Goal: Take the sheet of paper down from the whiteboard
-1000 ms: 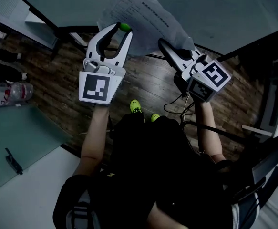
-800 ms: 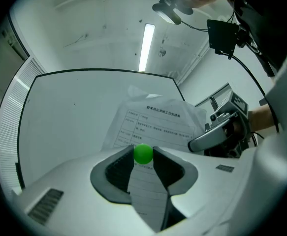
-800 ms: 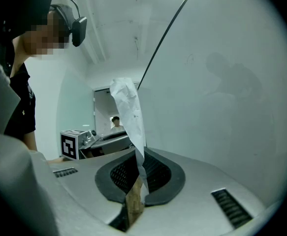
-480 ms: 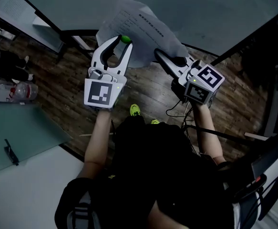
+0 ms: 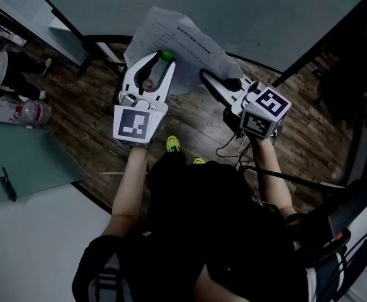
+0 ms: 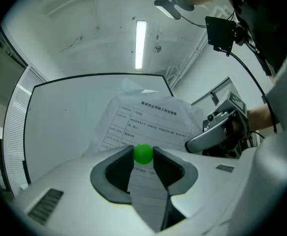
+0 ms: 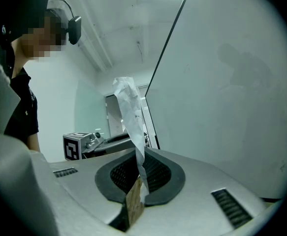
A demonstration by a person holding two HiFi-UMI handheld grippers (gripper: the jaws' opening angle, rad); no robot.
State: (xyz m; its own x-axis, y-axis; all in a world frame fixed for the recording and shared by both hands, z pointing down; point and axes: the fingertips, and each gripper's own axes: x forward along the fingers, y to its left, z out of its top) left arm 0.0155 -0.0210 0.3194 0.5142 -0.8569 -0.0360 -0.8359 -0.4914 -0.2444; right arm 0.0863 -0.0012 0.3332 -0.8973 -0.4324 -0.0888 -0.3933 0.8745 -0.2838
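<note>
The printed sheet of paper [image 5: 178, 41] hangs crumpled in front of the whiteboard [image 5: 246, 11], between my two grippers. My right gripper [image 5: 208, 76] is shut on the sheet's right edge; in the right gripper view the paper [image 7: 131, 114] rises edge-on out of the closed jaws of that gripper [image 7: 139, 180]. My left gripper [image 5: 163, 58] is shut on a small green ball [image 5: 166, 55] at its fingertips. In the left gripper view the ball [image 6: 143, 153] sits pinched in front of the sheet [image 6: 150, 119], with the right gripper [image 6: 221, 132] beside it.
The whiteboard's dark stand legs [image 5: 107, 49] cross the wooden floor [image 5: 76, 106]. A glass desk [image 5: 19, 162] with a black clip [image 5: 7, 184] lies at the left, a plastic bottle [image 5: 32, 112] beside it. Cables [image 5: 233, 145] trail under the right gripper. Another board [image 5: 19, 2] is at top left.
Both grippers have shifted together in front of the board, carrying the sheet and the green ball. The view has slid over the floor. Neither grip has changed.
</note>
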